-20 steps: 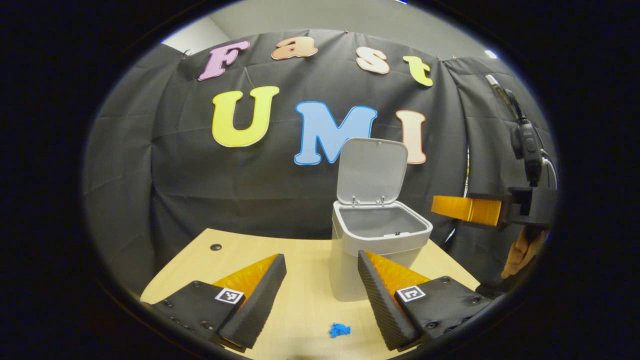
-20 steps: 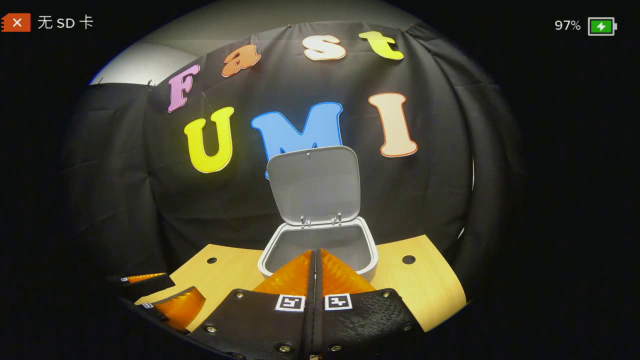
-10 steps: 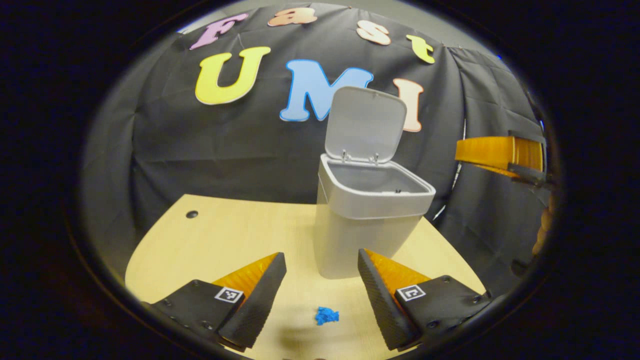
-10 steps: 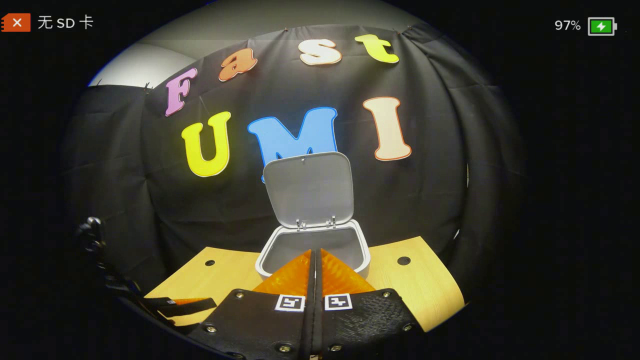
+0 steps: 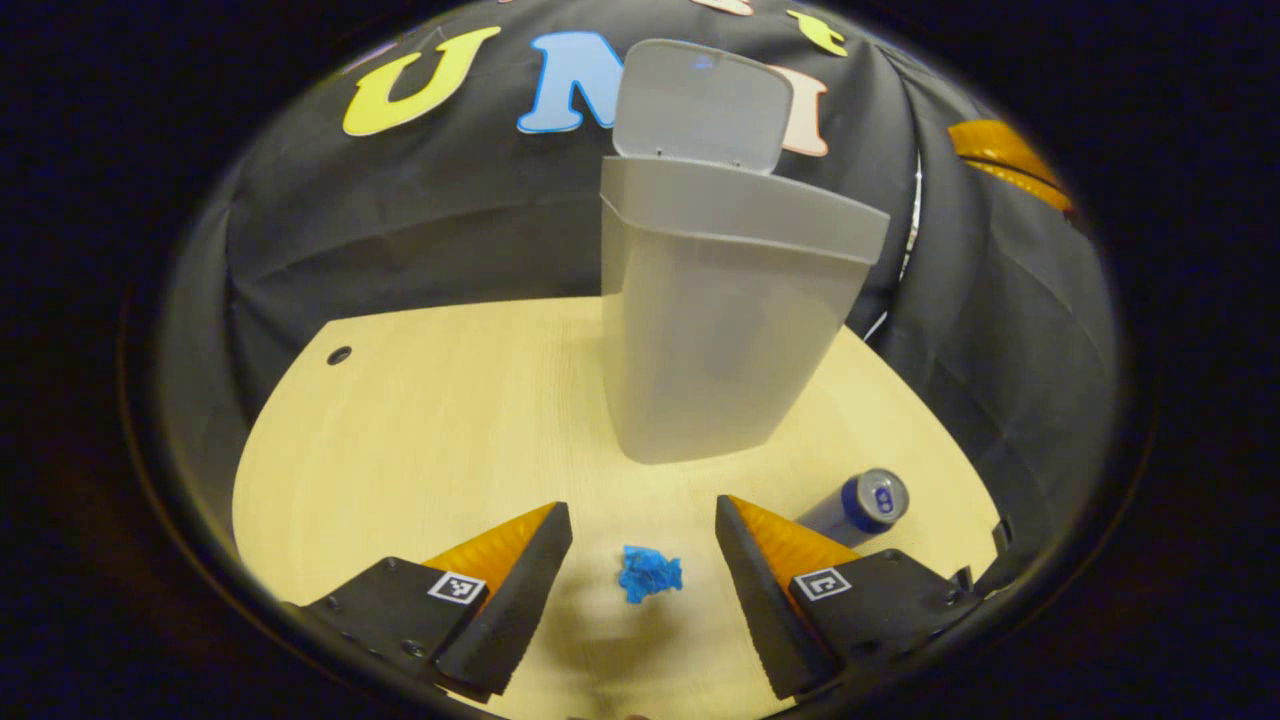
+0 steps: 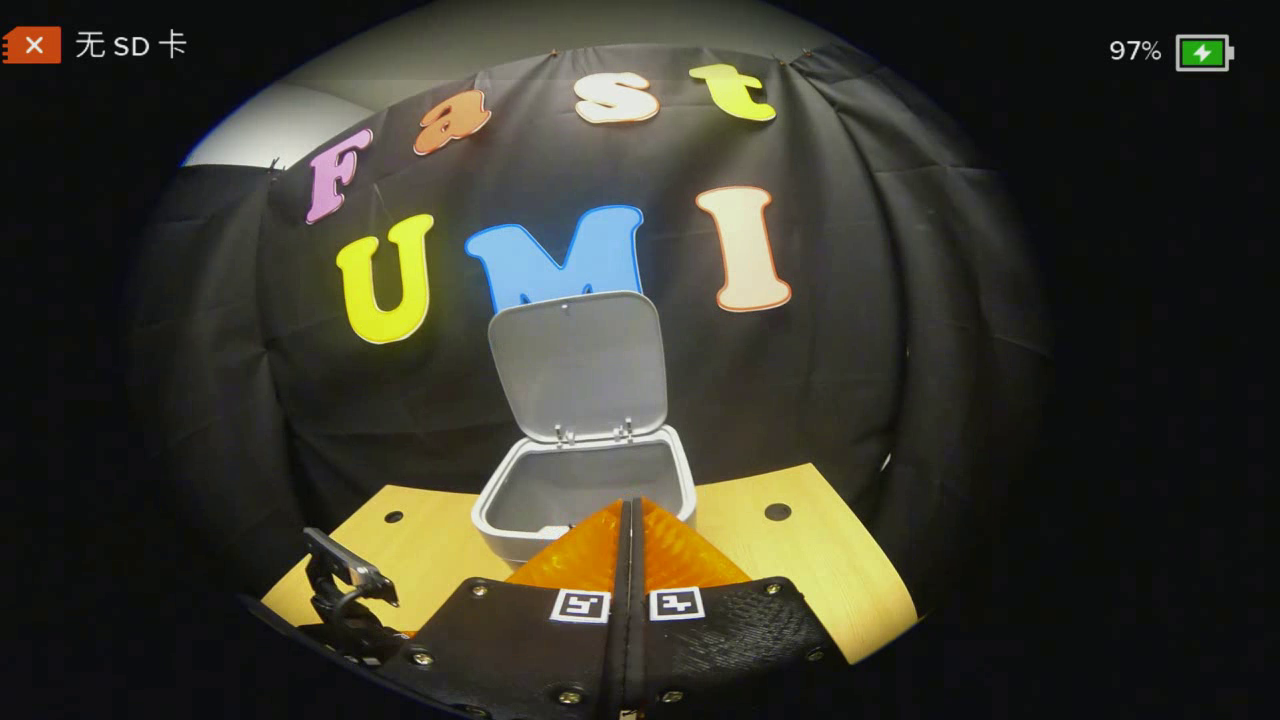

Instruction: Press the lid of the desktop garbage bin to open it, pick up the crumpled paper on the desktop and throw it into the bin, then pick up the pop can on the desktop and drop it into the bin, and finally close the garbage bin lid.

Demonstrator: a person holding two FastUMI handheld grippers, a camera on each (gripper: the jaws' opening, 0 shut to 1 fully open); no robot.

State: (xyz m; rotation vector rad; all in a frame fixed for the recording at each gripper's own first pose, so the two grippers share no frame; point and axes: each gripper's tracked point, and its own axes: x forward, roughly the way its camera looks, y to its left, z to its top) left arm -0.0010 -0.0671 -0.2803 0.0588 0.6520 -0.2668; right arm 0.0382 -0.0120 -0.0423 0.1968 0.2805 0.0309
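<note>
A grey desktop bin [image 5: 712, 320] stands on the wooden table with its lid [image 5: 700, 105] swung up. A small blue crumpled paper [image 5: 649, 574] lies on the table in front of the bin. My left gripper [image 5: 643, 520] is open, low over the table, with the paper between its two fingers and apart from both. A blue pop can [image 5: 857, 505] lies on its side just right of the right finger. In the right gripper view, my right gripper [image 6: 627, 503] is shut with nothing in it, above and in front of the open bin [image 6: 583, 490] and its raised lid [image 6: 578, 365].
The wooden table [image 5: 420, 420] has a small round hole [image 5: 339, 355] near its far left corner and a rounded front edge. The right gripper's fingers [image 5: 1003, 150] show high at the right in the left gripper view. Part of the left gripper's body [image 6: 345, 600] shows low at the left in the right gripper view.
My left gripper has dropped lower and tilted down toward the table, bringing the blue paper between its fingers and the can into sight. My right gripper has pulled back a little from the bin.
</note>
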